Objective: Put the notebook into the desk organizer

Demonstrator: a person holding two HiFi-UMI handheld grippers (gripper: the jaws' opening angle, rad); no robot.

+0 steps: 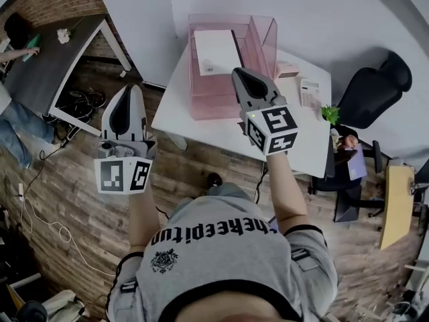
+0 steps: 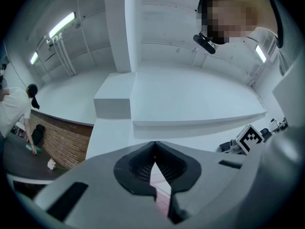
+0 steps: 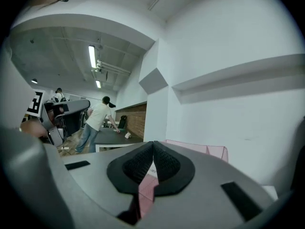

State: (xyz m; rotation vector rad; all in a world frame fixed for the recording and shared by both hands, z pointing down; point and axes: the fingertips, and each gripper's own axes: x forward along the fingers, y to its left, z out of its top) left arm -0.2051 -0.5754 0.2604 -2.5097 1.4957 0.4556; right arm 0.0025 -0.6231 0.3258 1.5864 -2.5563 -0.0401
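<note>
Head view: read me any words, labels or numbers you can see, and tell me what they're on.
"keepit", as far as it can be made out, upside down on the grey shirt; letters either side unclear.
Shirt emblem: too small to read.
Notebook mark: too small to read.
Cubes on left gripper and right gripper: square patterns, no words.

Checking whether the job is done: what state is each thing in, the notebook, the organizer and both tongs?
Notebook: inside the desk organizer.
Desk organizer: on the table, open top up, holding the notebook.
Left tongs: shut, empty.
Right tongs: shut, empty.
</note>
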